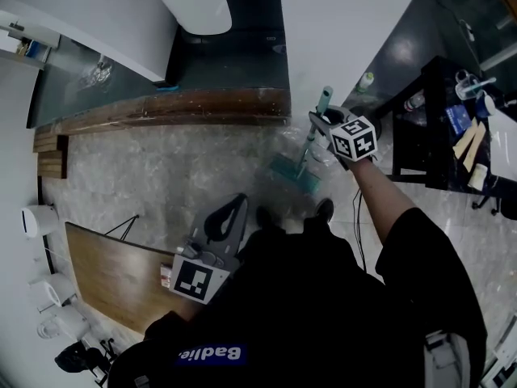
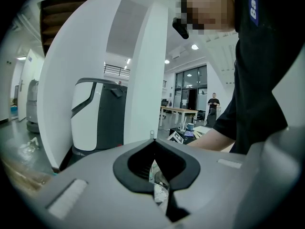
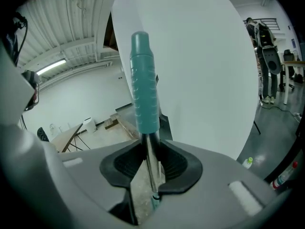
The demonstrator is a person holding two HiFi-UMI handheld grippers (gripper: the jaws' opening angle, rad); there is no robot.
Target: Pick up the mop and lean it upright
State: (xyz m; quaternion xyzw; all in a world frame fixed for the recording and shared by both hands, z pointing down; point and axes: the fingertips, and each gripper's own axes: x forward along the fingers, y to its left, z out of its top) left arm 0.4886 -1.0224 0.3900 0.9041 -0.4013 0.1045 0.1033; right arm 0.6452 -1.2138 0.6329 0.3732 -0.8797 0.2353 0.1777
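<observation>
The mop stands nearly upright in front of the white pillar. Its teal grip is at the top and its teal head rests on the stone floor. My right gripper is shut on the mop's metal shaft just below the grip. In the right gripper view the shaft runs up between the closed pads, and the teal grip rises above them against the pillar. My left gripper hangs low near the person's body, its jaws together and holding nothing. Its tips meet in the left gripper view.
A raised wooden ledge runs along the floor behind the mop. A wooden table stands at the lower left. A black cart loaded with small items is at the right. A small bottle stands by the pillar's base.
</observation>
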